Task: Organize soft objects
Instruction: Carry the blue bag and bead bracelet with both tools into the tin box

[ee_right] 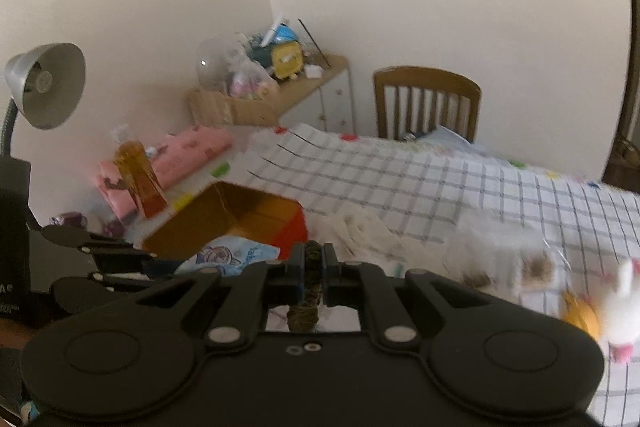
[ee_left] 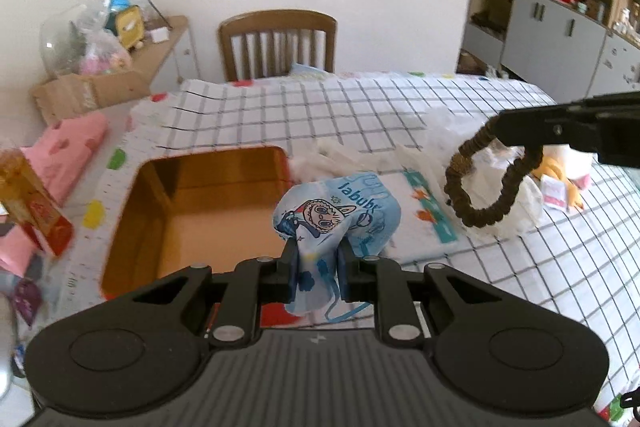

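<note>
Left wrist: tongs (ee_left: 318, 267) tilted downward, gripping mask (ee_left: 336, 215)

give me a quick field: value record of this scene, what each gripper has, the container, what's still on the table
left gripper: shut on a blue cartoon-print face mask, lifted off the table
right gripper: shut on a brown scrunchie, which hangs as a loop
container: open orange tin box, nothing visible inside, left of the mask
surface: checked tablecloth
still on the table: white crumpled cloths, white plush toy, flat printed packet
left of the box: amber bottle, pink package
behind the table: wooden chair
</note>
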A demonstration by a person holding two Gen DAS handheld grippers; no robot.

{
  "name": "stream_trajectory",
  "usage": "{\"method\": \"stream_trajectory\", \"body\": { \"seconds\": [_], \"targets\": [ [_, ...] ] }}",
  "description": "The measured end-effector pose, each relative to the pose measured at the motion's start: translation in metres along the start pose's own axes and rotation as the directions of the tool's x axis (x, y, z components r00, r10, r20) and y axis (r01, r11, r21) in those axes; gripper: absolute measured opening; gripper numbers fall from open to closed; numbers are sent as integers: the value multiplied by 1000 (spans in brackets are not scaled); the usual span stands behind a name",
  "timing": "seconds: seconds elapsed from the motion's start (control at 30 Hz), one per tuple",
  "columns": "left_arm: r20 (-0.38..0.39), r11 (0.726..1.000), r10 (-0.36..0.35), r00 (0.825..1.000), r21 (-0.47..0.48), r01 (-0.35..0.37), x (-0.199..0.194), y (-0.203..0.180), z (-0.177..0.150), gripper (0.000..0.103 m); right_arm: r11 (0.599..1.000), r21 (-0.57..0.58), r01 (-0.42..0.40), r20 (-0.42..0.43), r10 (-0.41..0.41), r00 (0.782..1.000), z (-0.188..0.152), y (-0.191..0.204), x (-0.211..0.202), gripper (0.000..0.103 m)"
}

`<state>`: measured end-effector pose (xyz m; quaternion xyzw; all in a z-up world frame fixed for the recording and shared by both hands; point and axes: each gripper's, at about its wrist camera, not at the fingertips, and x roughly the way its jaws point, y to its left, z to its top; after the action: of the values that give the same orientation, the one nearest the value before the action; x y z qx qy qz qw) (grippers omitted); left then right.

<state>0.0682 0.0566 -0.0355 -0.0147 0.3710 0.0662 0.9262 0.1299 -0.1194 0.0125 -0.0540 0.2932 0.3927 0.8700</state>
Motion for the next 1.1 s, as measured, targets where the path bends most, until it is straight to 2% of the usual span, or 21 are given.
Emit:
{"method": "stream_trajectory", "body": {
  "seconds": [0.27,0.43,0.6,0.87,1.1],
  "targets": [
    [0,997,77,997,-22,-77,1,37,8,19,996,-69,-59,17,60,998,34,31,33,7],
    [-35,992,115,993,-38,-116,12,60,11,19,990,-99,-101,-2,101,995,46,46,60,7],
    [-73,986,147,986,-69,-152,28,84,15,19,982,-150,-112,-35,108,993,54,60,95,7],
    [-150,986,141,979,-73,-153,66,103,17,19,972,-184,-145,-121,124,985,52,67,149,7],
    [-224,986,130,966,-70,-149,97,108,13,19,969,-205,-140,-199,99,975,40,67,188,7]
  ]
}}
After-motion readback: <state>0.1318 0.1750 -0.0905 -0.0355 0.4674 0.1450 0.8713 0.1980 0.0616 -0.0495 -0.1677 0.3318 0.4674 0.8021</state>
